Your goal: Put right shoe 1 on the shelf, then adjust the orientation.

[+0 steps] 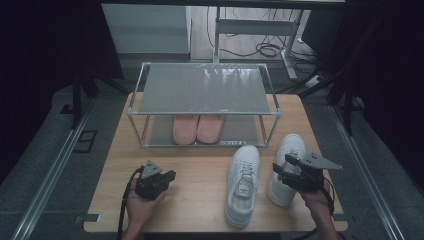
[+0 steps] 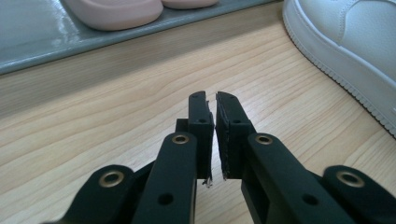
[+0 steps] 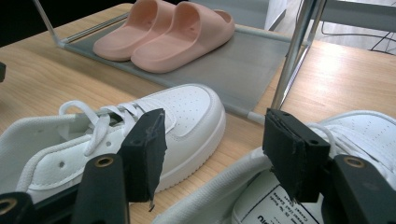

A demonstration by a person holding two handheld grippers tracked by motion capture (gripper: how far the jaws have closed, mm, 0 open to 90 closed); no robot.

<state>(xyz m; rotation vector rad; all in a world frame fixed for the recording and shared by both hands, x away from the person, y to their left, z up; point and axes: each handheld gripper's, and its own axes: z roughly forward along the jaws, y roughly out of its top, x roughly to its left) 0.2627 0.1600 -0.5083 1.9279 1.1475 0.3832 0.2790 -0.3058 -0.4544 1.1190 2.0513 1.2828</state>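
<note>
at the near edge of the table (image 1: 200, 210), the left gripper (image 1: 170, 176) sits in the person's left hand (image 1: 142, 202) over bare wood, its jaws drawn almost together with only a thin slit between the pads and nothing in that slit. the left gripper view shows the same: two black jaws nearly meeting above the wood grain, touching nothing.

on the other side, the right gripper (image 1: 281, 165) is held in the right hand (image 1: 317, 200), jaws spread wide. in the right gripper view they stand on either side of the collar of the right sneaker (image 3: 355, 140), one jaw over the gap between the shoes, the other over this shoe's opening; whether a pad touches the rim cannot be told.

the right sneaker (image 1: 286, 167) lies directly under that gripper, its long axis running near to far, toe towards the rack. the left sneaker (image 1: 243, 182) lies just beside it, parallel, toe also pointing away from the person, well apart from the left gripper.

farther off stands the shoe rack (image 1: 202, 90), with a pair of pink slippers (image 1: 197, 127) on its lower shelf.
</note>
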